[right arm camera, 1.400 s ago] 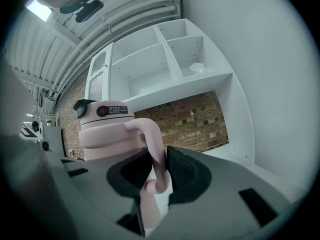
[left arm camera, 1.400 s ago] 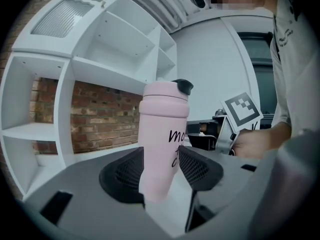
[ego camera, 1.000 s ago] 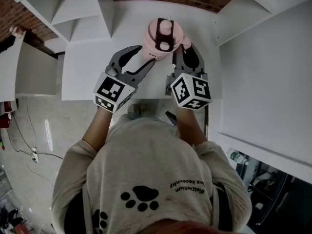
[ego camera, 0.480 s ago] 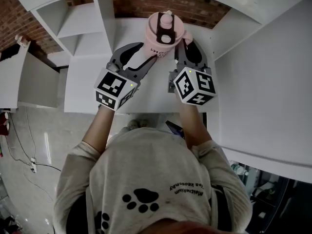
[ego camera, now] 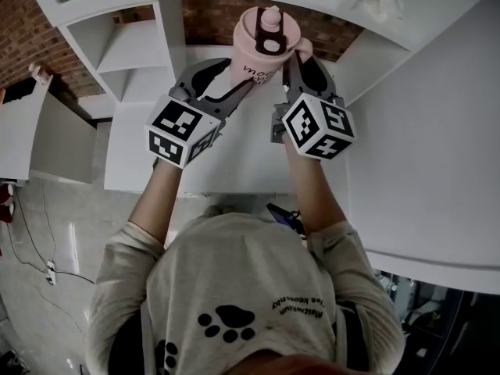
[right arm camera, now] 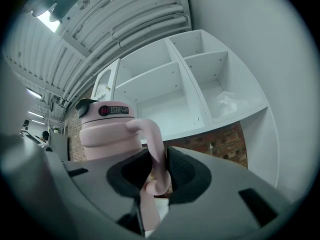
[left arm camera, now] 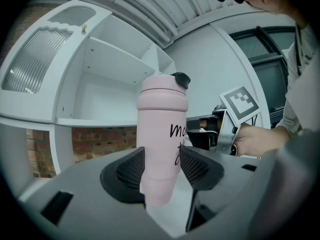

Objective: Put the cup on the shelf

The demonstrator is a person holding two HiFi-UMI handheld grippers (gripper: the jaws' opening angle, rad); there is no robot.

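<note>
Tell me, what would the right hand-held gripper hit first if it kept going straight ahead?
The right hand-held gripper holds the pink cup's handle. Beyond that, it would probably meet the brick wall under the white shelf; depth is unclear.

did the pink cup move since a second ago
Yes, upward: the pink cup was framed by the white counter, now it overlaps the brick wall.
</note>
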